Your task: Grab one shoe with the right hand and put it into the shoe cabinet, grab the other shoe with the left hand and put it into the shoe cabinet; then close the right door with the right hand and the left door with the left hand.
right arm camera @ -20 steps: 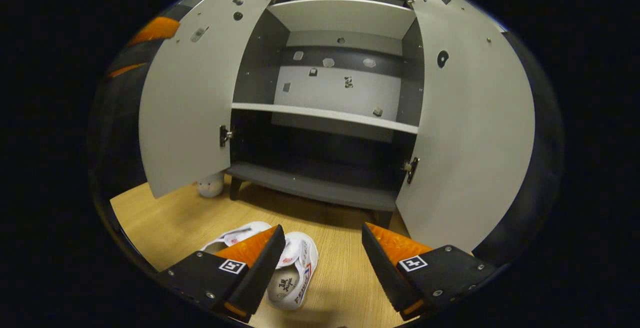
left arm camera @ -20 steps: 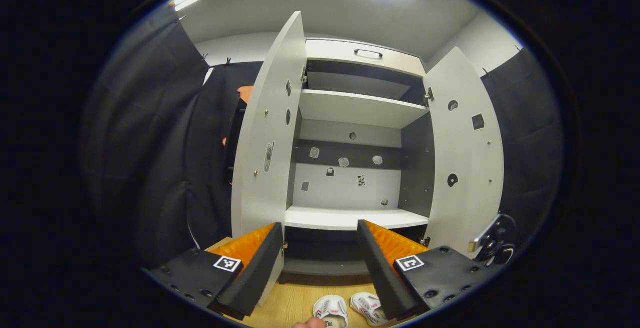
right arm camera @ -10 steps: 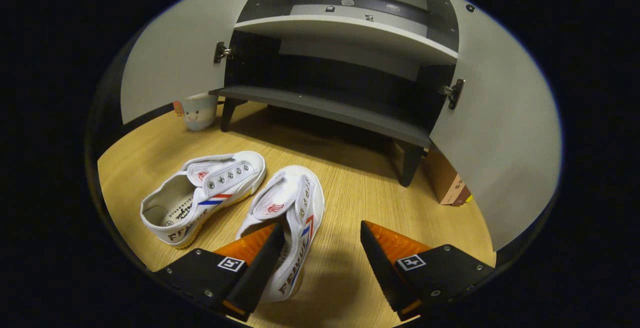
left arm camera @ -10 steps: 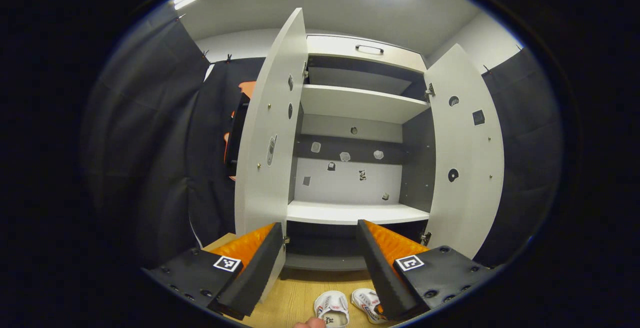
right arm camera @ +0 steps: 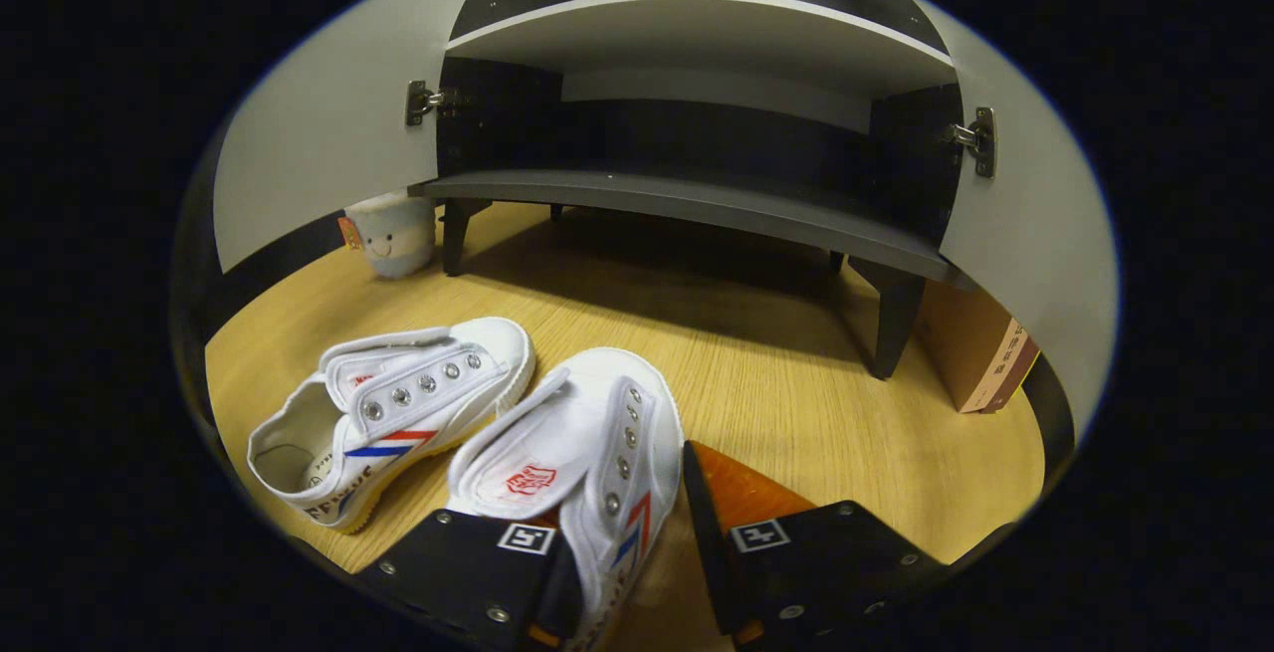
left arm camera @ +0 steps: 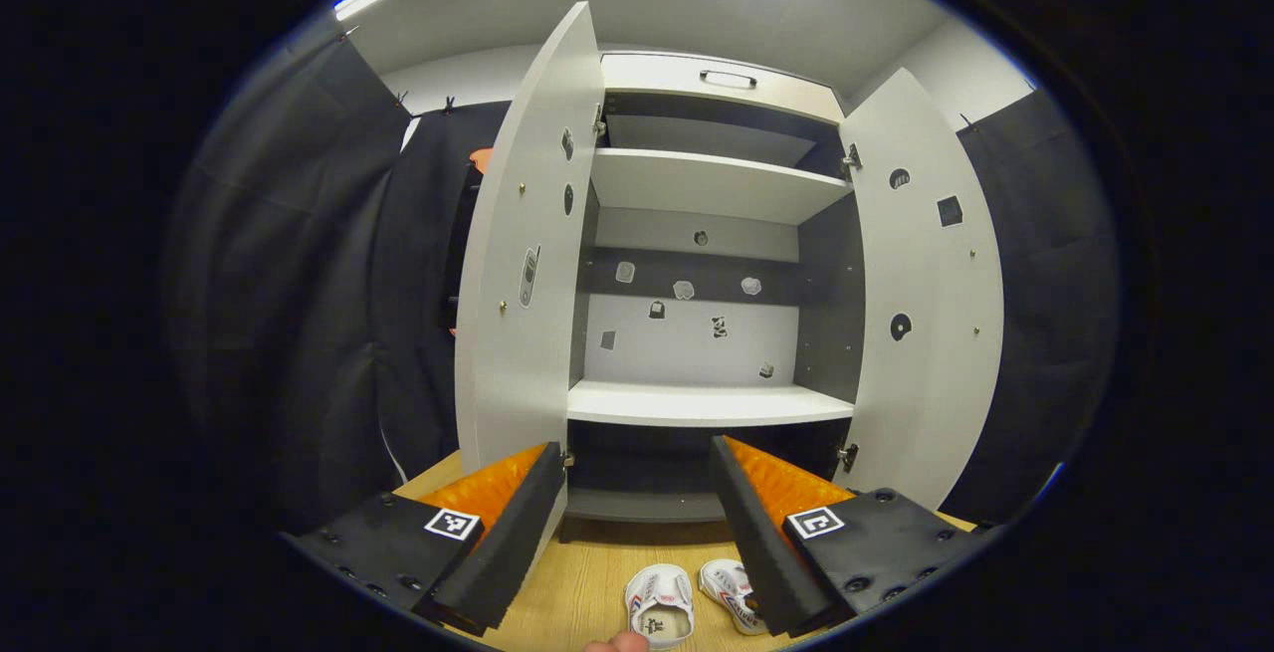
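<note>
My right gripper (right arm camera: 622,572) has dropped onto the nearer white sneaker (right arm camera: 587,453), fingers narrowing around its side; left gripper (left arm camera: 637,513) waits, fingers wide, facing the shoe cabinet (left arm camera: 712,403).

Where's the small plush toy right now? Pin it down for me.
In the right gripper view the plush toy sits on the wooden floor at the left, beside the cabinet's front left leg, beyond the two white shoes.

Shoe heel (right arm camera: 587,572) (behind claw (right arm camera: 622,572)) hidden
</note>
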A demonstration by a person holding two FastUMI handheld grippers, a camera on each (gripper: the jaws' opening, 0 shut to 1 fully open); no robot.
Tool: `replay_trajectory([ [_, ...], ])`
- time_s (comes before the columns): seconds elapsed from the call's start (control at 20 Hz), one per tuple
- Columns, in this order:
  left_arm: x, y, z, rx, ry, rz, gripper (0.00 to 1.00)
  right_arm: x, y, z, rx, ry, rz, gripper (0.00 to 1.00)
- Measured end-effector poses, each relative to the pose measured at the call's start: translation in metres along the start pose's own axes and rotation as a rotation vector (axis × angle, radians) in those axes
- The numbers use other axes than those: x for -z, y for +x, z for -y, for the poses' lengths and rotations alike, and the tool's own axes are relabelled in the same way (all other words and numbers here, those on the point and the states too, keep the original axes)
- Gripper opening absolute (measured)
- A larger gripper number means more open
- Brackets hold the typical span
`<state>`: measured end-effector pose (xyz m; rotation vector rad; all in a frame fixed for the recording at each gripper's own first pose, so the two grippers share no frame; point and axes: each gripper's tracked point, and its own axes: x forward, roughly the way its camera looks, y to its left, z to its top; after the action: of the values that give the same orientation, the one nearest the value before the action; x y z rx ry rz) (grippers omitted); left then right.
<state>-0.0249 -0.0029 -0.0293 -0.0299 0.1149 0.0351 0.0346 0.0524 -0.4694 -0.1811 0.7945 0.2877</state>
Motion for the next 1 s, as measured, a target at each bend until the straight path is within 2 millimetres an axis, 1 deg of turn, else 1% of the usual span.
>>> replay_trajectory([
  [0.1,0.004,0.0,0.004,0.001,0.001,-0.008,0.96,-0.002,0.0,0.015,0.079,-0.03,0.018,0.29],
  [0.15,0.005,0.0,0.006,0.005,-0.001,-0.014,0.94,-0.004,0.0,0.013,0.079,-0.015,0.028,0.05],
  [0.2,0.007,0.0,0.008,0.007,-0.002,-0.016,0.94,-0.003,-0.001,0.013,0.081,0.003,0.019,0.03],
  [0.25,0.008,-0.001,0.008,0.01,-0.003,-0.016,0.96,-0.004,-0.004,0.015,0.086,0.016,0.019,0.02],
  [0.35,0.01,0.002,0.011,0.016,-0.001,-0.017,0.96,-0.021,-0.016,0.019,0.1,0.027,0.069,0.02],
  [0.4,0.011,0.001,0.011,0.02,-0.001,-0.015,0.94,-0.032,-0.028,0.021,0.103,0.032,0.097,0.02],
  [0.45,0.012,0.002,0.012,0.024,-0.001,-0.013,0.96,-0.048,-0.042,0.022,0.11,0.044,0.135,0.02],
  [0.5,0.013,0.004,0.014,0.03,-0.005,-0.012,0.94,-0.062,-0.057,0.024,0.122,0.052,0.163,0.02],
  [0.55,0.013,0.006,0.016,0.039,-0.013,-0.01,0.94,-0.077,-0.074,0.026,0.137,0.056,0.188,0.01],
  [0.6,0.014,0.007,0.018,0.047,-0.022,-0.006,0.96,-0.093,-0.091,0.028,0.152,0.056,0.208,0.02],
  [0.75,0.012,0.009,0.02,0.067,-0.033,0.018,0.96,-0.148,-0.144,0.034,0.186,0.05,0.276,0.01],
  [0.85,0.016,0.01,0.021,0.076,-0.023,0.023,0.96,-0.196,-0.175,0.044,0.211,0.057,0.327,0.01],
  [0.9,0.017,0.009,0.02,0.077,-0.018,0.027,0.96,-0.218,-0.187,0.048,0.214,0.066,0.348,0.01],
  [0.95,0.015,0.008,0.018,0.073,-0.016,0.038,0.96,-0.251,-0.199,0.051,0.219,0.08,0.375,0.01],
  [1.0,0.015,0.007,0.016,0.075,-0.018,0.046,0.96,-0.282,-0.205,0.058,0.23,0.091,0.403,0.01],
])
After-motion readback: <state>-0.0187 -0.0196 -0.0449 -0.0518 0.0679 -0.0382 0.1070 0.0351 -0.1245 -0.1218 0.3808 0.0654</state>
